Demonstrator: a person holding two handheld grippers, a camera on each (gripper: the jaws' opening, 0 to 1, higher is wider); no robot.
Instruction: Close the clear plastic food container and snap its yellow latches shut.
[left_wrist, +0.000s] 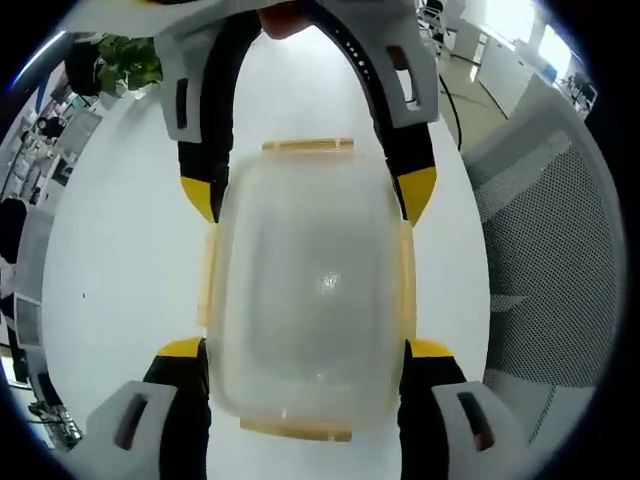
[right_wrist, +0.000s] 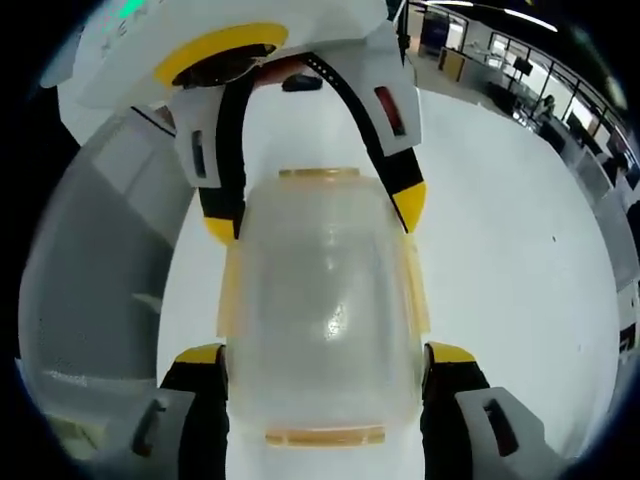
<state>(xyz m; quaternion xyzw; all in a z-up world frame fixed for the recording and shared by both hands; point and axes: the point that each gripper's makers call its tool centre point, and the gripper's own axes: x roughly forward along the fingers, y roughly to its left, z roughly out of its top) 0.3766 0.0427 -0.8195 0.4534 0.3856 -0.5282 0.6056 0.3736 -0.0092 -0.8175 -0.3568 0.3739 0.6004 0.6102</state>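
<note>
The clear food container (left_wrist: 305, 300) sits on the white bench (left_wrist: 120, 250), lid on, its yellow latches (left_wrist: 308, 146) lying along all four edges. It is the landmark here — both claws meet at it from opposite ends. In the left gripper view the left claw (left_wrist: 305, 350) straddles the container's near end, yellow tips beside its two long sides, while the right claw (left_wrist: 312, 195) straddles the far end. The right gripper view shows the mirror: right claw (right_wrist: 325, 355) at the near end, left claw (right_wrist: 315, 210) at the far end. Each claw is spread wide around the container — whether the tips press its walls I cannot tell. A grey mesh chair (left_wrist: 550, 260) stands beside the bench.
</note>
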